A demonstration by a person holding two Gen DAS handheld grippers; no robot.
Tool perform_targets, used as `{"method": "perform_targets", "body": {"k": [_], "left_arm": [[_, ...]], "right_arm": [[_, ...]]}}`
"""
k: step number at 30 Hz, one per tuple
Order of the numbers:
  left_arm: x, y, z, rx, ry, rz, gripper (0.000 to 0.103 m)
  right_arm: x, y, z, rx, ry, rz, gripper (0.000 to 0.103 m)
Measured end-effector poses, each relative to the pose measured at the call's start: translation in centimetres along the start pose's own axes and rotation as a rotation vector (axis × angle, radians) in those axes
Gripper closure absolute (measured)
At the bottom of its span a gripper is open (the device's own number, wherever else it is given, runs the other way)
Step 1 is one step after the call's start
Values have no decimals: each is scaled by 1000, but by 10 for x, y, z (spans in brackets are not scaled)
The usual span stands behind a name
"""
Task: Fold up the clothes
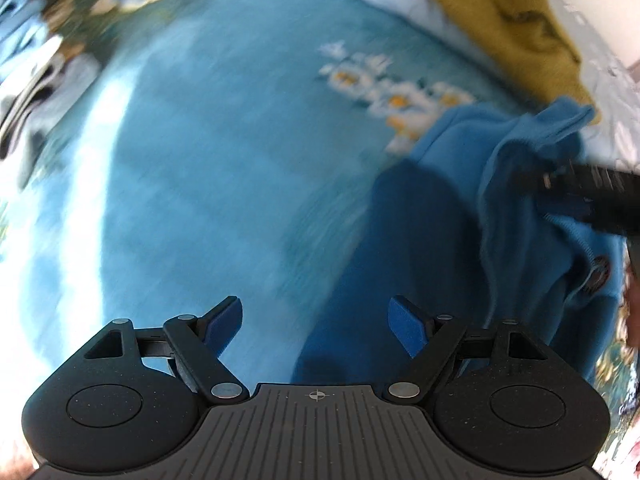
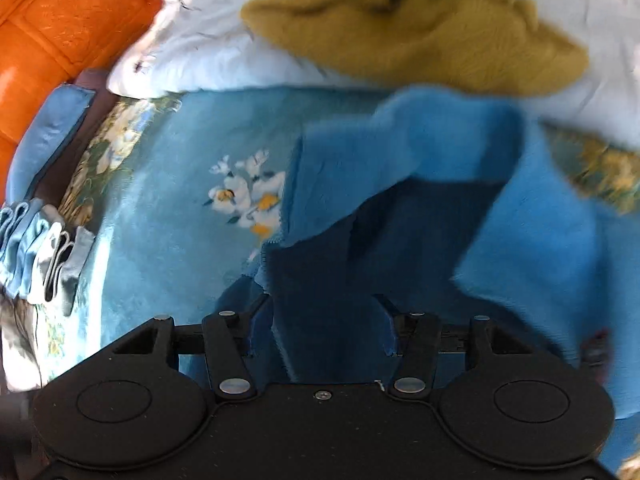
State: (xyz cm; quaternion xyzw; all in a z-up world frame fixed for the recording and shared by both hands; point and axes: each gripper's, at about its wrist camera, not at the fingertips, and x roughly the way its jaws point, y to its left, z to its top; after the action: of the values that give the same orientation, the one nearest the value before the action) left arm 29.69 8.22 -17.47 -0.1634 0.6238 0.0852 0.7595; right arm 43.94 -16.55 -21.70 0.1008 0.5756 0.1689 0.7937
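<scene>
On the bed [image 2: 160, 240], right claw [image 2: 323, 326] stands half open around a blue garment [image 2: 400, 152] fold, grip uncertain; left claw [image 1: 316, 324] is wide, empty, free to take another edge.

Left claw [image 1: 316, 330] tipped down, jaws wide, empty. Right claw [image 2: 324, 328] tipped down, jaws part-open around cloth.

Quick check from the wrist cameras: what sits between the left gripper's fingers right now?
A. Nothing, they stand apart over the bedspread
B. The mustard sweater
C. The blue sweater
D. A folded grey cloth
A. In the left wrist view the left gripper has its fingers spread wide with only the blue flowered bedspread showing in the gap; the blue sweater lies off to the right of it.
</scene>
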Motion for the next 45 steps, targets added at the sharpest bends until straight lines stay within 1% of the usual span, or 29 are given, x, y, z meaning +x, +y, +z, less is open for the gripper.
{"method": "perform_targets", "body": {"k": [2, 6, 9, 11, 12, 14, 15, 17, 20, 22, 25, 26, 28, 29, 30, 31, 32, 34, 36, 38, 39, 41, 43, 45], "left_arm": [[-3, 11, -13, -37, 12, 13, 24], [-10, 22, -34, -91, 20, 25, 24], [-13, 26, -43, -126, 27, 20, 24], [-15, 24, -46, -152, 21, 9, 24], [-17, 23, -46, -157, 14, 8, 24], [-20, 21, -47, -155, -1, 12, 24], [-22, 20, -48, -149, -7, 15, 24], [-22, 19, -49, -137, -12, 14, 24], [-24, 20, -53, -141, -12, 9, 24], [-22, 19, -56, -143, -8, 11, 24], [-18, 19, -59, -134, 8, 3, 24], [-17, 19, -59, -126, 13, -6, 24], [-13, 18, -58, -103, 23, -28, 24], [-9, 16, -58, -86, 33, -44, 24], [-4, 15, -57, -68, 43, -60, 24], [0, 13, -57, -52, 54, -78, 24], [5, 11, -57, -40, 69, -105, 24], [17, 7, -58, -20, 103, -159, 24], [28, 3, -60, 5, 145, -203, 24], [40, -3, -62, 30, 191, -241, 24], [46, -6, -63, 41, 214, -248, 29], [58, -12, -67, 61, 257, -259, 36], [64, -15, -69, 80, 263, -241, 52], [63, -19, -68, 110, 248, -217, 74]], "right_arm": [[12, -1, 7, 71, 8, 10, 49], [8, 12, 20, 58, -42, 53, 49], [4, 22, 27, 23, -80, 13, 49], [3, 13, 30, 78, -88, -17, 52], [2, 7, 32, 111, -90, -35, 66], [-2, -3, 36, 133, -93, -53, 90], [-4, -8, 38, 137, -94, -59, 92], [-12, -15, 43, 84, -101, -97, 94], [-27, -27, 58, -31, -126, -191, 97], [-33, -40, 71, -71, -144, -258, 97], [-32, -57, 82, -105, -151, -339, 97], [-28, -59, 82, -97, -139, -337, 97], [-26, -62, 79, -76, -134, -305, 95], [-28, -61, 74, -75, -143, -298, 92], [-32, -61, 69, -74, -156, -291, 85], [-36, -61, 63, -67, -170, -282, 82], [-42, -62, 57, -54, -186, -271, 76], [-61, -66, 40, -10, -218, -254, 71], [-81, -74, 17, 52, -239, -240, 63], [-99, -86, -17, 124, -233, -243, 61], [-106, -91, -37, 155, -218, -255, 61], [-116, -103, -82, 209, -160, -290, 60], [-123, -111, -127, 255, -85, -338, 60], [-129, -117, -164, 311, -25, -366, 60]]}}
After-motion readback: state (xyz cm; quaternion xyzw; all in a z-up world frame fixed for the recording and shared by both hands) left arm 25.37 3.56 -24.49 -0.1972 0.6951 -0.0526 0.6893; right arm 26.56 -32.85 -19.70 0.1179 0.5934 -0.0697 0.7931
